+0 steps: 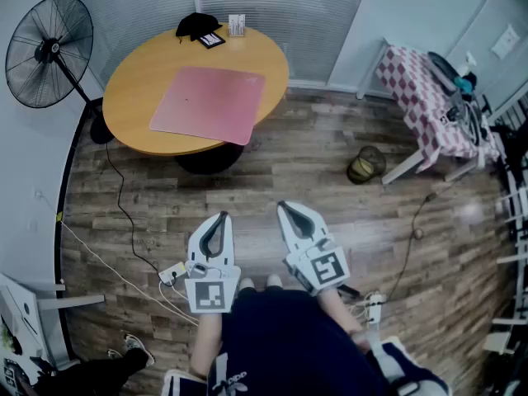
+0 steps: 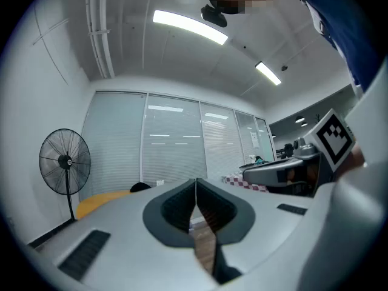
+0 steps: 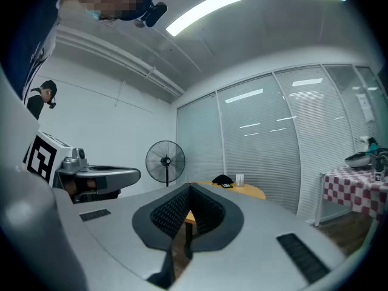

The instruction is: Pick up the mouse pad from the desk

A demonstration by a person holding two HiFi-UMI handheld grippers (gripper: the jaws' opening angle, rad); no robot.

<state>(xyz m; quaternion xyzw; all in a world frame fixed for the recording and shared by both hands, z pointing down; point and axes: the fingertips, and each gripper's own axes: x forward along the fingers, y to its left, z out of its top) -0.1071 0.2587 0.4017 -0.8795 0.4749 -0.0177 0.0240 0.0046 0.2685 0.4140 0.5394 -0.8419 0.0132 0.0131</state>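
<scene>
The pink mouse pad (image 1: 208, 104) lies flat on the round orange desk (image 1: 132, 81) at the far side of the room, one corner hanging over the near rim. My left gripper (image 1: 223, 216) and right gripper (image 1: 283, 206) are held side by side over the wooden floor, well short of the desk and pointing towards it. Both are shut with nothing in them. In the left gripper view the left gripper (image 2: 195, 180) has its jaws meeting, and a strip of the desk (image 2: 100, 200) shows at the left. In the right gripper view the right gripper (image 3: 189, 187) is closed too, with the desk (image 3: 245, 190) beyond it.
A black pouch (image 1: 196, 25), a small dark device (image 1: 211, 40) and a white holder (image 1: 237, 25) sit at the desk's far edge. A standing fan (image 1: 49, 50) is left of it. A checked table (image 1: 429, 97), a floor basket (image 1: 365, 165) and cables with a power strip (image 1: 172, 275) lie around.
</scene>
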